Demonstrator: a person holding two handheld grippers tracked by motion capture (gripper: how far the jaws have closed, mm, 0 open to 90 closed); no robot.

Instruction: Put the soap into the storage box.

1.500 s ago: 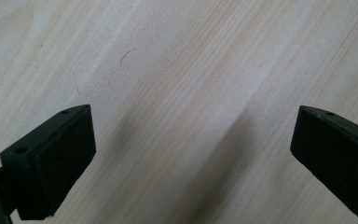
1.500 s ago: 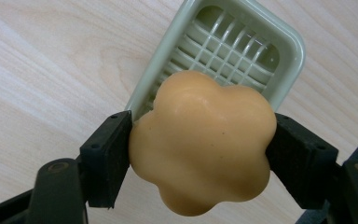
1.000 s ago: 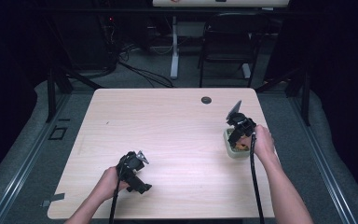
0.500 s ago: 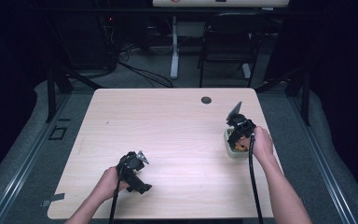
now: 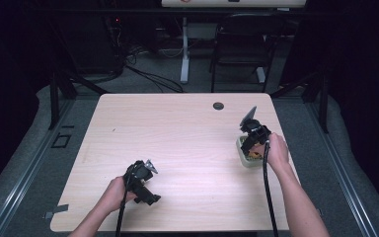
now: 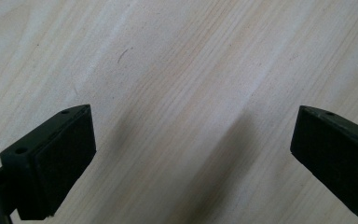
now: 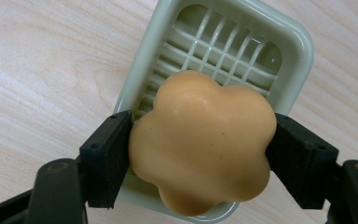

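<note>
**Soap held over its dish**

Nothing has moved since the earlier pictures: both hands and both grippers sit in the same spots.

Take the dish (image 5: 246, 154) as the landmark. Far to its left, near the front edge of the table (image 5: 177, 128), rests the left gripper (image 5: 143, 183). Its jaws stand wide apart with nothing between them; in the left gripper view there is just bare wood between the two pads (image 6: 65, 149).

Right at the dish is the right gripper (image 7: 198, 161). Its jaws are pressed on the two sides of the soap (image 7: 203, 144), so the soap is held tight. The soap hangs just above the dish (image 7: 293, 46), over the end nearer the gripper. The far end of the dish, with its grid floor, is bare. I cannot tell if the soap touches the dish.

The dish's long side runs away from the gripper, and the soap is round like a flower, so it has no long side. The right hand is the near one, so I think the next move is its job.

Count: one soap, one dish, two grippers, one table.
</note>
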